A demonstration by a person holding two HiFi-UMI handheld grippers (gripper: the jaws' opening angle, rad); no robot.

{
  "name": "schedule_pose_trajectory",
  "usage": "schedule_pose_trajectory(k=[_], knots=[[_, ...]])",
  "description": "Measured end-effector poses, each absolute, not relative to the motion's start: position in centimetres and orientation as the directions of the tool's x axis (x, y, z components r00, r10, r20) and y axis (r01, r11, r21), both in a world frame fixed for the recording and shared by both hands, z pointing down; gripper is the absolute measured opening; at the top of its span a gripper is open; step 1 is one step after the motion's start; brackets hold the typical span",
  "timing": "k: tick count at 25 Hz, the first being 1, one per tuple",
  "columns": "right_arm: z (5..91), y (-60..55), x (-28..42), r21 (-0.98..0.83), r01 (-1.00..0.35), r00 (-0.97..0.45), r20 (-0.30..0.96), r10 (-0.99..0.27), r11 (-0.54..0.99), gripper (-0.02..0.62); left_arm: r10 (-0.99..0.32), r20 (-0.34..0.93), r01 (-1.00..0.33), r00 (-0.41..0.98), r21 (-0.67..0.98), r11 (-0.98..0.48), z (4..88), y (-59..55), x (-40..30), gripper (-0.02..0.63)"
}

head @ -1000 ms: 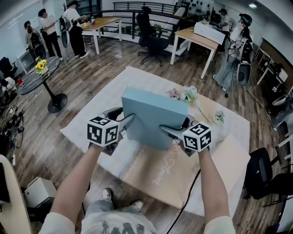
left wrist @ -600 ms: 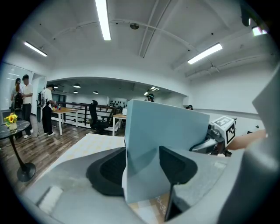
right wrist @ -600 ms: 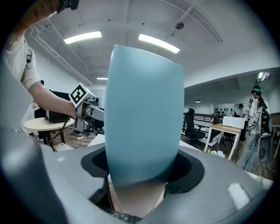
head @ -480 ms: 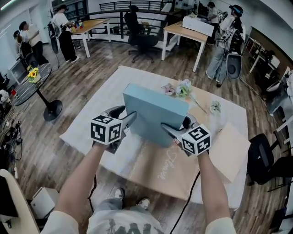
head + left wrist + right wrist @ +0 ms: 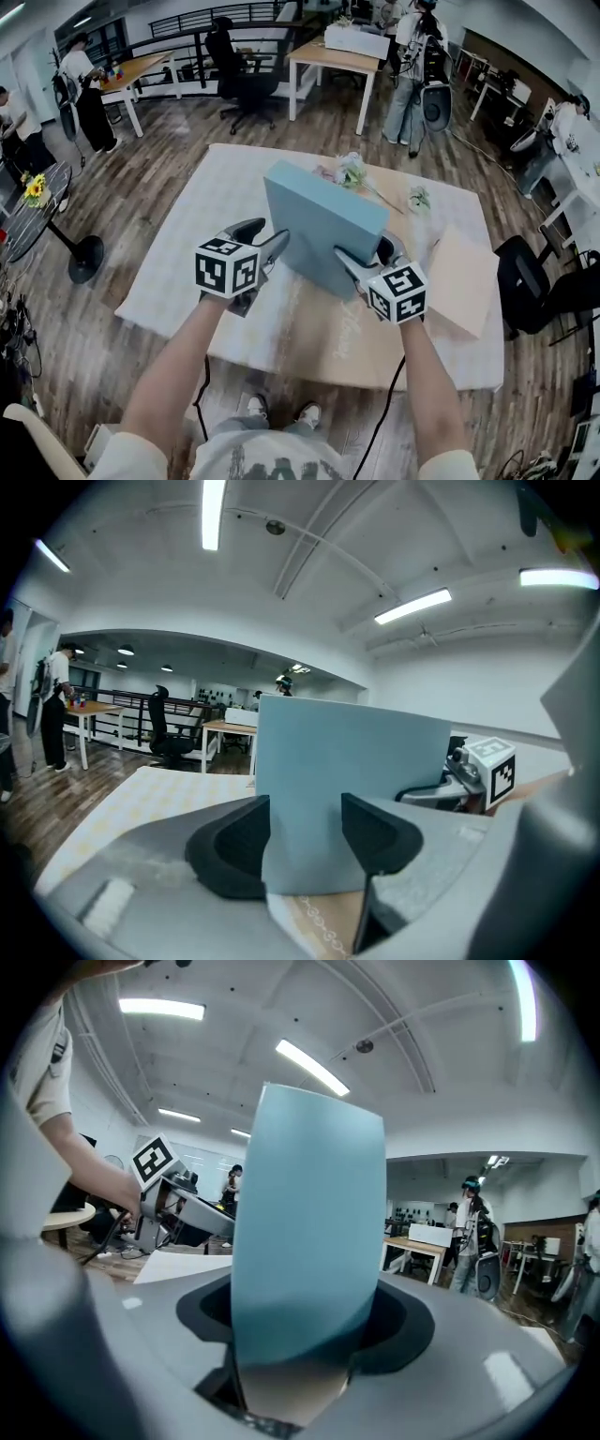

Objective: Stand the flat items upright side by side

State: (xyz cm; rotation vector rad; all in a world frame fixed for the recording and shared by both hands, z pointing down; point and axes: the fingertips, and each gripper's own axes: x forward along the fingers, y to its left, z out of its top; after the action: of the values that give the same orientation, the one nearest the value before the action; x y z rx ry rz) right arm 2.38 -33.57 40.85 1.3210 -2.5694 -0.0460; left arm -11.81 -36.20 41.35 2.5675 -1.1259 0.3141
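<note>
A flat light-blue box [image 5: 323, 225] is held up on edge over the table, between both grippers. My left gripper [image 5: 277, 246] is shut on its left end; in the left gripper view the box [image 5: 347, 771] stands upright between the dark pads [image 5: 234, 846]. My right gripper [image 5: 367, 258] is on the right end. Its jaws have just been closing with the box [image 5: 309, 1222] between them, and the pads [image 5: 398, 1321] now press on both faces. The right gripper's marker cube [image 5: 492, 766] shows behind the box.
The table carries a white cloth [image 5: 206, 216] with a tan paper sheet [image 5: 319, 328] under the box. A flat tan board [image 5: 464, 281] lies at the right. Flowers [image 5: 352, 171] lie behind the box. A black chair [image 5: 530, 281] stands off the right edge. People and desks are farther back.
Both grippers have turned with the blue box and shifted slightly across the table. The box now stands steeper, with its long side angled more away from me.
</note>
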Motion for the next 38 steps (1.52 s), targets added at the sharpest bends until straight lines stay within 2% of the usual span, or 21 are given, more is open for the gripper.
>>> schedule_pose_trajectory(k=[5,11,21,30,38], knots=[[41.3,-32.9,4.0,0.201,-0.884,-0.393,0.174,-0.903,0.423,0.321,-0.600,0.328,-0.677,0.729,0.216,-0.704,42.2,-36.2,-10.3,0.239],[41.6,-32.6,5.1,0.189,-0.959,-0.187,0.146,-0.972,0.212,0.321,-0.528,0.332,-0.609,0.782,0.226,-0.760,42.8,-36.1,-8.9,0.239],[41.4,-32.9,3.5,0.130,-0.980,0.166,0.111,-0.980,-0.151,0.321,-0.466,0.329,-0.546,0.821,0.217,-0.809,42.7,-35.4,-10.3,0.239],[41.3,-33.2,-0.6,0.104,-0.942,0.330,0.114,-0.937,-0.319,0.322,-0.457,0.324,-0.536,0.828,0.222,-0.814,42.6,-35.0,-13.4,0.239],[42.3,-33.0,-2.8,0.089,-0.945,0.324,0.132,-0.937,-0.315,0.321,-0.456,0.315,-0.533,0.832,0.226,-0.816,42.3,-34.5,-14.7,0.239]])
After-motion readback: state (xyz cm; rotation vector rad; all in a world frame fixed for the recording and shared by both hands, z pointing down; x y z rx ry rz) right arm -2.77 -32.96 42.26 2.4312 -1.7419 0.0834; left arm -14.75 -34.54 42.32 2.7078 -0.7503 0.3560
